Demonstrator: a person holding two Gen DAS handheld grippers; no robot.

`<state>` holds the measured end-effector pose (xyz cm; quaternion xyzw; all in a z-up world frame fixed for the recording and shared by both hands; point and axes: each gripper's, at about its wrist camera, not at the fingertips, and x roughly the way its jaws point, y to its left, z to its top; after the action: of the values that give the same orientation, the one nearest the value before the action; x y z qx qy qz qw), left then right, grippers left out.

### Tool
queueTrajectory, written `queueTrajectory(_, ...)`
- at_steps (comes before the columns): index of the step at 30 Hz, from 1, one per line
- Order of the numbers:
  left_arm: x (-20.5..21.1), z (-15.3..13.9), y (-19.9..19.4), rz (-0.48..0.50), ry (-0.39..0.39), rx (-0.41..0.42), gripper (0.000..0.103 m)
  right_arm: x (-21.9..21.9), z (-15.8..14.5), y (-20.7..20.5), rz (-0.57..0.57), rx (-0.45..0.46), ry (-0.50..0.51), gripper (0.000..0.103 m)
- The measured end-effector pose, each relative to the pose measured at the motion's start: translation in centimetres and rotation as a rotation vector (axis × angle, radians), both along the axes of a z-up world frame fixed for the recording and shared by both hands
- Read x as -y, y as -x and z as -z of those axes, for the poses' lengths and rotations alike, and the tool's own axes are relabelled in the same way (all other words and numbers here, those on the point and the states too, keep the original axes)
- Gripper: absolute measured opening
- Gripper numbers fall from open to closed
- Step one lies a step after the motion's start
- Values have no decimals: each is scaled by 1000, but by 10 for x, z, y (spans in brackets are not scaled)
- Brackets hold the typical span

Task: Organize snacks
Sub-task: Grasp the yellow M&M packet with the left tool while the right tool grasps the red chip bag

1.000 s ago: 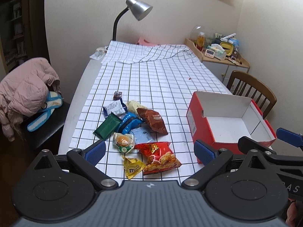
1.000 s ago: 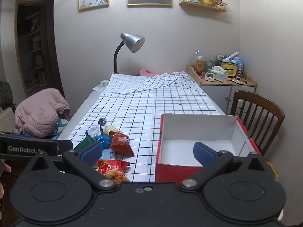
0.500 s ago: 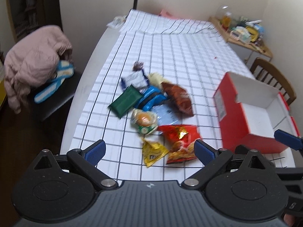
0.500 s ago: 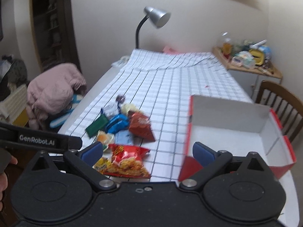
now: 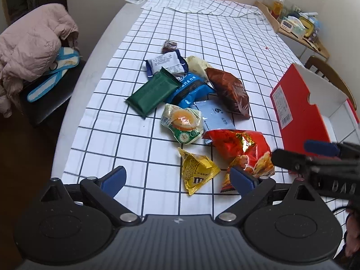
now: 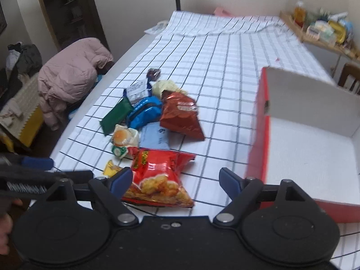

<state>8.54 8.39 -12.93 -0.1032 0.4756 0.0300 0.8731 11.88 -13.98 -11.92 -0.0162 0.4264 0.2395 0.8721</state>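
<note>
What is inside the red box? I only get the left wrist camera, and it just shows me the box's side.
Observer: The right wrist camera looks down into the red box. Its inside is white, and the part I can see has nothing in it.
Operator: Is anything getting picked up yet?
Observer: No. From that same camera, the right gripper is open with its jaws wide apart. The red chip bag shows between them, lying on the checked cloth, not gripped.
</note>
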Motion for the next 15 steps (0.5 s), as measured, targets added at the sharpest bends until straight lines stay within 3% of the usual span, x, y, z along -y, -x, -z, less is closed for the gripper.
queueTrajectory(2, 5, 7, -3, 19, -38, -10, 93, -6, 6, -8, 4, -29, 1, 85)
queueTrajectory(6, 6, 22, -10, 40, -12, -39, 91, -20, 10, -16, -9, -34, 15, 95)
queueTrajectory(11, 9, 37, -19, 58, 7, -59, 74, -41, 17, -20, -25, -45, 59, 93)
queueTrajectory(15, 12, 44, -25, 72, 21, -62, 71, -48, 28, -29, 1, -91, 72, 90)
